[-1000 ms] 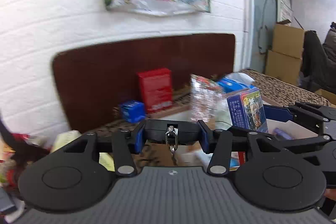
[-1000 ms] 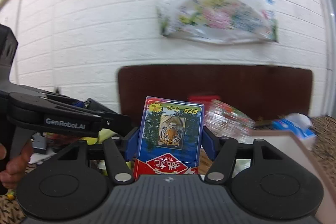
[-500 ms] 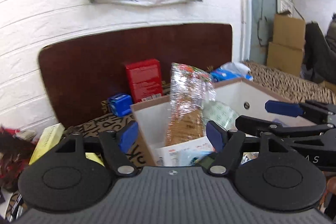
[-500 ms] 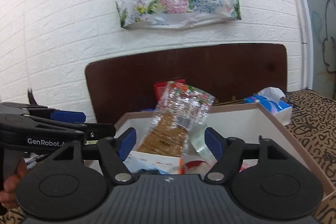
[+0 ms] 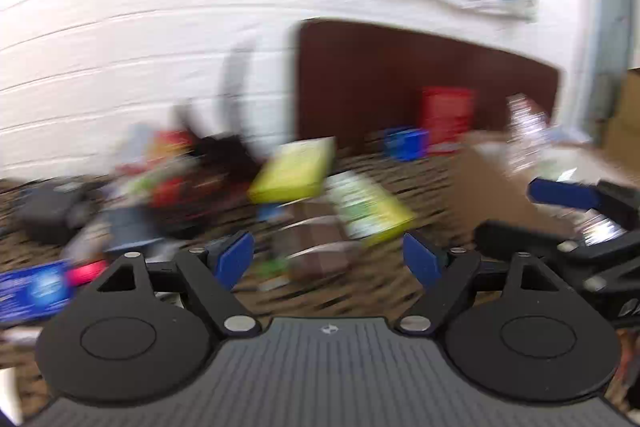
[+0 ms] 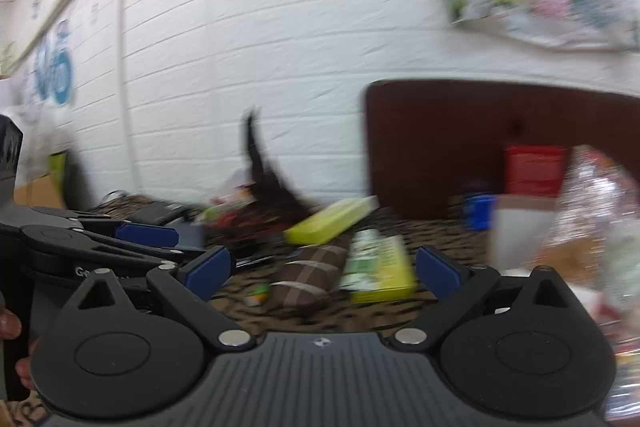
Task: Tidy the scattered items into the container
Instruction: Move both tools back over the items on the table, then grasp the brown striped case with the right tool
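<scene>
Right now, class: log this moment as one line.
left gripper: open, empty | right gripper: open, empty | ahead: plaid pouch, yellow box

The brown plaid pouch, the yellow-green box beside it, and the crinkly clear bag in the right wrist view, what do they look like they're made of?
The brown plaid pouch looks like soft woven fabric: a matte checked pattern and a rounded, sagging shape. The yellow-green box seems to be printed cardboard, with flat faces and straight edges. The crinkly clear bag is probably thin glossy plastic film, see-through with sparkling creases. Blur leaves all three uncertain.
</scene>
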The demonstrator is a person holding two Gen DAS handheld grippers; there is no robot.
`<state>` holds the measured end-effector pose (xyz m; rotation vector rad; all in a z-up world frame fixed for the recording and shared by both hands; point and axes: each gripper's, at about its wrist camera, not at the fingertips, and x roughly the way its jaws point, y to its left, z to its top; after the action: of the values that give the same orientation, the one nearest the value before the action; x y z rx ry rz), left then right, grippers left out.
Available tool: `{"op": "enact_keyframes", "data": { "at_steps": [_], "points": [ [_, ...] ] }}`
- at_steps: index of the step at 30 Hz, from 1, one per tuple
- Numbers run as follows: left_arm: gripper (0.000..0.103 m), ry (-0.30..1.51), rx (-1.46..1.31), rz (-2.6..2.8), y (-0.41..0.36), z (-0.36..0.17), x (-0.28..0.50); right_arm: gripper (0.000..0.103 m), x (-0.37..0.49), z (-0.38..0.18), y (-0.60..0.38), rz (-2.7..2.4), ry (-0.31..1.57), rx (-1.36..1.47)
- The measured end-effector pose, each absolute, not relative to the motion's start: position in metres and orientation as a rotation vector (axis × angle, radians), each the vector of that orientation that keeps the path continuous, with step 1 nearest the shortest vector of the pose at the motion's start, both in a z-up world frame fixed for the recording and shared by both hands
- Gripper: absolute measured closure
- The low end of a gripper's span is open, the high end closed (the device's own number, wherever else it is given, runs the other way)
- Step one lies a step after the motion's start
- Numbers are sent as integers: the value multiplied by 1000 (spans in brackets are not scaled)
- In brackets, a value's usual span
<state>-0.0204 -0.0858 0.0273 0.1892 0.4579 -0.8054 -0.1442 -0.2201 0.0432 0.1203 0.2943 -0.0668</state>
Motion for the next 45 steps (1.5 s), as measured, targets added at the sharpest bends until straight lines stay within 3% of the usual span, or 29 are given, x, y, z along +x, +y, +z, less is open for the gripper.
{"op": "enact_keyframes", "data": {
  "at_steps": [15, 29, 38, 40, 42, 45],
  "points": [
    [19, 638, 12, -529, 54, -12, 52, 3, -51, 10, -140, 173, 472, 142],
    [19, 583, 215, -702, 4, -25, 38, 2, -52, -2, -158, 92, 534, 84],
    [19, 578, 174, -765, -21, -19, 41, 1, -20, -13, -201, -124, 513, 76],
    [19, 582, 183, -762, -26, -21, 42, 2, -7, -21, -208, -129, 519, 94],
    [19, 594, 184, -761, -30, -22, 46, 15, 5, -29, -211, -133, 537, 89],
    [19, 613, 172, -761, -32, -24, 49, 24, 14, -37, -212, -160, 543, 68]
  ]
}}
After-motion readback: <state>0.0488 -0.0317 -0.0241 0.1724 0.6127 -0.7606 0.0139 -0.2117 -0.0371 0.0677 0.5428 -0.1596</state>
